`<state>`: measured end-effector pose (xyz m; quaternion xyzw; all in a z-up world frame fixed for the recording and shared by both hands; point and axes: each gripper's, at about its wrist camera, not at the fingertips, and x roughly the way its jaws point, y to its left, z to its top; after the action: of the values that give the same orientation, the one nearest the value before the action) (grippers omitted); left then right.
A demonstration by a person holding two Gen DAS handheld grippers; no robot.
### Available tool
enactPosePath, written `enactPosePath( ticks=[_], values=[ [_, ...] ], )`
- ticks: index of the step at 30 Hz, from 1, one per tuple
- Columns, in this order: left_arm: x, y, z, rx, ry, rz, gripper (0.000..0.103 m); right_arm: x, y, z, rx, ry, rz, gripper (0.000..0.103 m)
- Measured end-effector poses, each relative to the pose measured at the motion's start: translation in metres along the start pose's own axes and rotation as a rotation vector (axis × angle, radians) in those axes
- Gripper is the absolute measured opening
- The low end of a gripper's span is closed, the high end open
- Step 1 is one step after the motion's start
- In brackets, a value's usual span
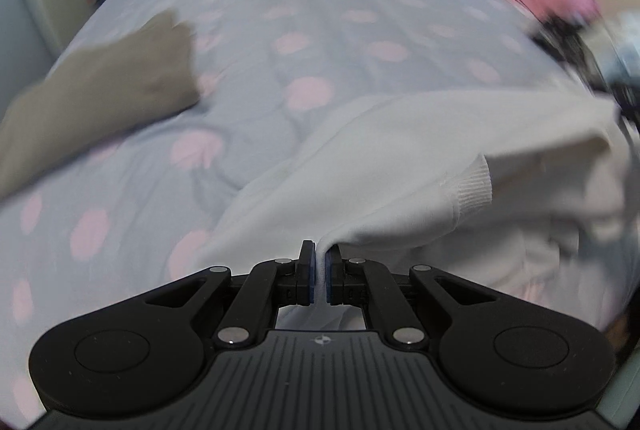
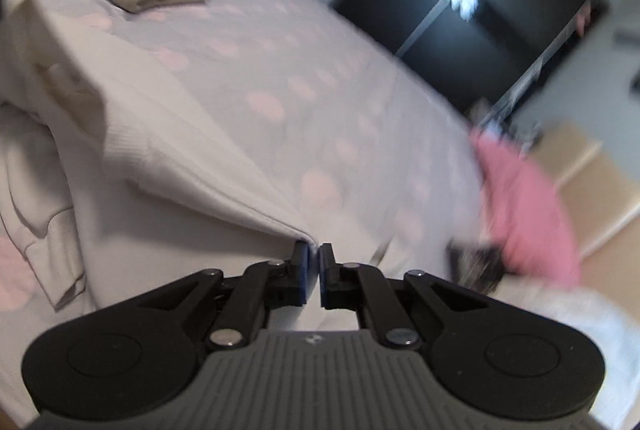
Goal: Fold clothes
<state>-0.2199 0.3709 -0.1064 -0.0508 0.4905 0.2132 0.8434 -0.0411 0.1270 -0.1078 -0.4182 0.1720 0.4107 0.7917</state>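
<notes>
White sweatshirt (image 1: 400, 157) fabric is pinched in the left claw (image 1: 320, 262), and its ribbed hem corner (image 2: 224, 189) is clamped in the right claw (image 2: 314, 262). Between them the garment is stretched sideways above the bed (image 1: 240, 29).

Soft, dim indoor light reaches both my cameras. My fingers (image 1: 310, 272) stay sharp, but the bedspread (image 1: 280, 29) and pink cloth (image 2: 528, 205) smear with motion blur; fisheye bends the edges into dark corners.
</notes>
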Motion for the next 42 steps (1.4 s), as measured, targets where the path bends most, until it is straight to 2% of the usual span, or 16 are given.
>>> enactPosePath(
  ticks=[2, 9, 10, 11, 13, 18, 20, 27, 31, 33, 36, 38, 41, 42],
  values=[
    [0.003, -0.007, -0.003, 0.038, 0.008, 0.016, 0.003, 0.008, 0.002, -0.004, 0.002, 0.030, 0.026, 0.006],
    [0.014, -0.024, -0.013, 0.124, 0.043, 0.067, 0.003, -0.004, 0.030, -0.030, -0.240, -0.002, -0.033, 0.007],
    [0.016, -0.026, -0.014, 0.136, 0.048, 0.074, 0.003, -0.005, 0.034, -0.034, -0.274, -0.007, -0.041, 0.013],
    [0.016, -0.026, -0.015, 0.138, 0.048, 0.077, 0.003, -0.008, 0.039, -0.037, -0.320, -0.019, -0.055, 0.027],
    [0.015, -0.024, -0.016, 0.133, 0.046, 0.078, 0.003, -0.016, 0.052, -0.044, -0.439, -0.063, -0.095, 0.043],
    [0.013, -0.025, -0.017, 0.141, 0.050, 0.078, 0.003, -0.027, 0.090, -0.066, -0.771, -0.174, -0.128, 0.046],
    [0.013, -0.026, -0.017, 0.148, 0.049, 0.077, 0.003, -0.026, 0.098, -0.069, -0.834, -0.193, -0.139, 0.046],
    [0.013, -0.031, -0.024, 0.198, 0.053, 0.066, 0.003, -0.022, 0.098, -0.065, -0.809, -0.204, -0.096, 0.043],
    [0.015, -0.039, -0.032, 0.258, 0.059, 0.042, 0.003, -0.026, 0.096, -0.064, -0.776, -0.194, -0.071, 0.021],
    [0.014, -0.043, -0.036, 0.294, 0.055, 0.031, 0.004, -0.027, 0.094, -0.063, -0.760, -0.189, -0.058, 0.018],
    [0.012, -0.050, -0.043, 0.366, 0.039, -0.007, 0.018, -0.029, 0.093, -0.062, -0.736, -0.181, -0.040, 0.018],
    [0.009, -0.056, -0.048, 0.422, 0.025, -0.031, 0.021, -0.031, 0.092, -0.064, -0.732, -0.176, -0.039, 0.018],
    [0.006, -0.066, -0.054, 0.511, -0.003, -0.036, 0.032, -0.033, 0.093, -0.068, -0.724, -0.172, -0.037, 0.018],
    [0.004, -0.069, -0.057, 0.547, -0.012, -0.039, 0.039, -0.035, 0.093, -0.069, -0.718, -0.170, -0.035, 0.018]
  ],
)
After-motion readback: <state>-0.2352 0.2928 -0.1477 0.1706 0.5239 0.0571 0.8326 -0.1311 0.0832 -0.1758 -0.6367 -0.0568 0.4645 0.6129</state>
